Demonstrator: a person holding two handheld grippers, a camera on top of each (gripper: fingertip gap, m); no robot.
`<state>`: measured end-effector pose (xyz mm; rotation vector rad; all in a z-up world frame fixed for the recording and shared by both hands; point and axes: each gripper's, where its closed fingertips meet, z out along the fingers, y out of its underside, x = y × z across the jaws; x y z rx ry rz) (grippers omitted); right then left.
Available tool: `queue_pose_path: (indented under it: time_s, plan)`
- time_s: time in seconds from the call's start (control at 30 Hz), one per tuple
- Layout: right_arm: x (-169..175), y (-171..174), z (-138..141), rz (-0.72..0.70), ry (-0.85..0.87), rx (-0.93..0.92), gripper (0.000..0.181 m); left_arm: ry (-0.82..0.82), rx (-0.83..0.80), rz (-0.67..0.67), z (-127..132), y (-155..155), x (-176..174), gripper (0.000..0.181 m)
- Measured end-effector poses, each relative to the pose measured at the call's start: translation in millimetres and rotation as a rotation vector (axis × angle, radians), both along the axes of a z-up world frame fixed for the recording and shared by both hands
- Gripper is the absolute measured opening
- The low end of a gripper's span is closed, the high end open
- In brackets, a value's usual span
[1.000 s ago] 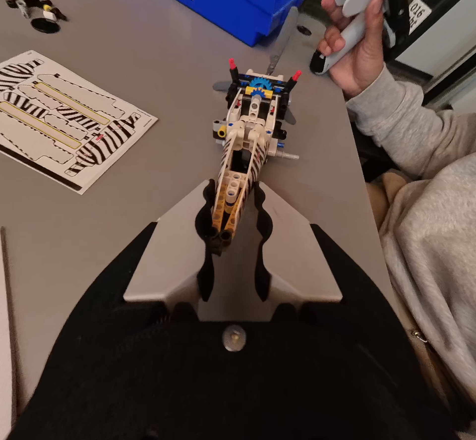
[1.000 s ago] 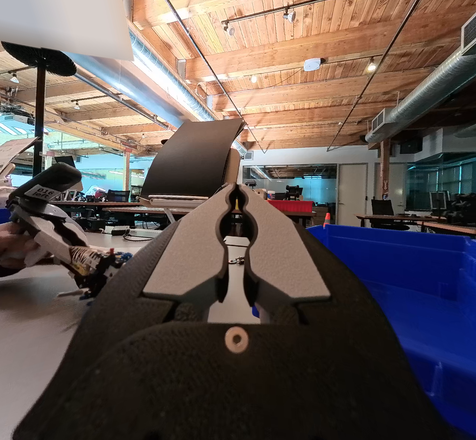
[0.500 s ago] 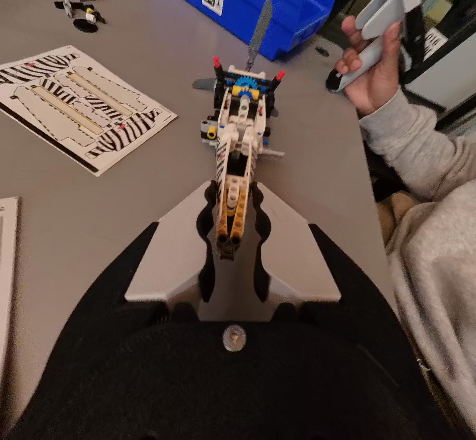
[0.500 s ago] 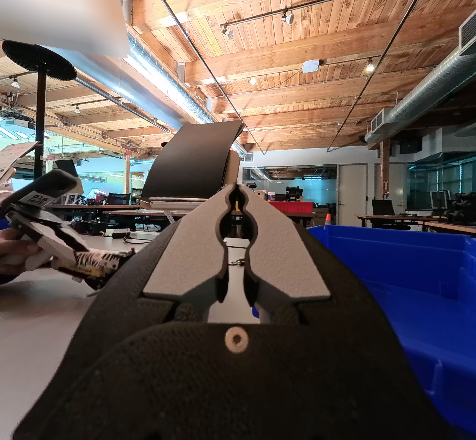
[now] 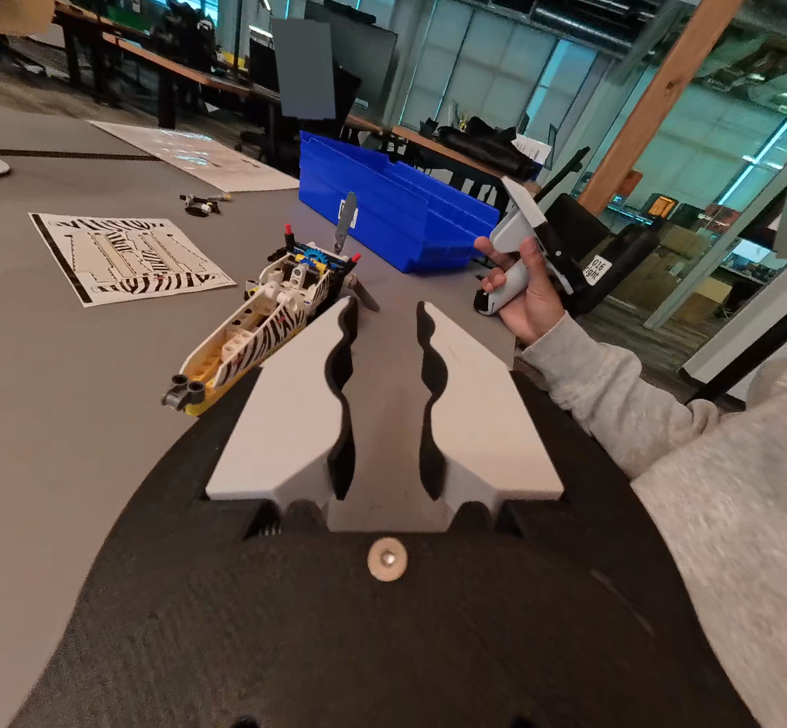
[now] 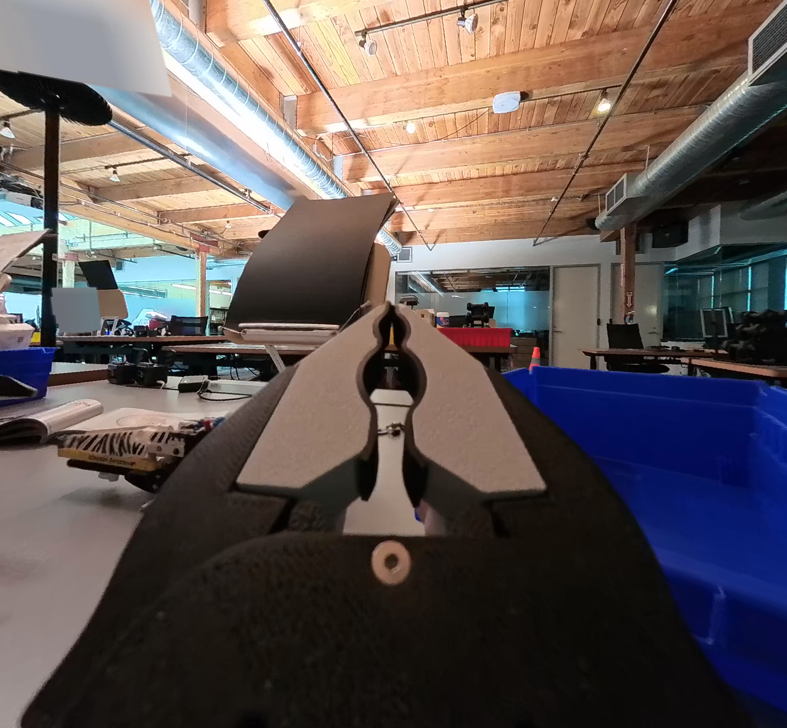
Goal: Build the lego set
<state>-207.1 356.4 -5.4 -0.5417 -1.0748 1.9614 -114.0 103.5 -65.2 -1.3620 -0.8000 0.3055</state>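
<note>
The lego model [image 5: 264,324], a long zebra-striped white and yellow body with a blue gear and grey propeller blades at its far end, lies on the grey table [image 5: 85,366]. My left gripper [image 5: 387,307] is open and empty, just right of the model, its left finger close beside the model's far half. My right gripper [image 6: 394,312] is shut with nothing seen between its tips. It is held low over the table by a hand [image 5: 528,281], right of the model. The model also shows at the left of the right wrist view [image 6: 127,447].
A blue bin [image 5: 392,213] stands behind the model and fills the right of the right wrist view [image 6: 639,430]. A zebra sticker sheet [image 5: 127,256] lies left, small loose parts [image 5: 204,204] and a paper [image 5: 196,158] farther back. A booklet [image 6: 42,417] lies beyond the model. Across from one pair of fingers to the other is roughly 30 centimeters.
My left gripper has opened, let go of the model's tail and swung right and upward. The model now lies on the table to its left. The right gripper stays shut.
</note>
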Motion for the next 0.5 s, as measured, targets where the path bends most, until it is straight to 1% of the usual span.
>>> queue_pose_path:
  time_s: [0.07,0.17,0.2,0.23,0.27,0.3,0.33,0.37,0.4,0.47,0.5]
  plan:
    - [-1.2,-2.6,-0.9,-0.010,-0.004,0.018,0.000,-0.024,0.013,-0.025,-1.7,1.2,-0.6,0.035]
    - [0.0,-4.7,-0.9,-0.030,0.010,0.038,0.000,-0.035,0.054,-0.027,0.0,-2.6,-1.5,0.041]
    - [0.0,-5.3,-1.1,-0.034,0.010,0.044,0.000,-0.031,0.060,-0.007,0.8,-5.4,-2.7,0.043]
    - [-0.2,-6.3,-1.5,-0.031,0.001,0.047,0.000,-0.025,0.055,0.038,0.9,-10.3,-6.0,0.050]
    - [-1.6,-8.4,-3.4,-0.011,-0.036,0.045,0.000,-0.007,0.035,0.132,1.4,-20.4,-12.6,0.065]
    - [-3.9,-13.8,-7.3,0.041,-0.101,0.049,0.000,0.026,0.006,0.259,3.5,-35.3,-20.3,0.078]
    - [-5.8,-21.5,-12.2,0.116,-0.175,0.055,0.000,0.071,-0.030,0.363,7.0,-48.3,-24.8,0.072]
    - [-7.1,-28.6,-16.5,0.194,-0.248,0.045,0.000,0.092,-0.069,0.432,7.9,-56.8,-28.7,0.070]
    - [-7.4,-34.3,-19.5,0.270,-0.310,0.019,0.000,0.074,-0.099,0.468,4.9,-61.3,-34.2,0.074]
    - [-4.3,-45.0,-23.0,0.410,-0.391,-0.026,0.000,-0.012,-0.132,0.468,-6.1,-62.5,-47.9,0.089]
    - [-2.7,-49.5,-24.6,0.447,-0.415,-0.027,0.000,-0.062,-0.139,0.475,-11.4,-65.2,-56.5,0.097]
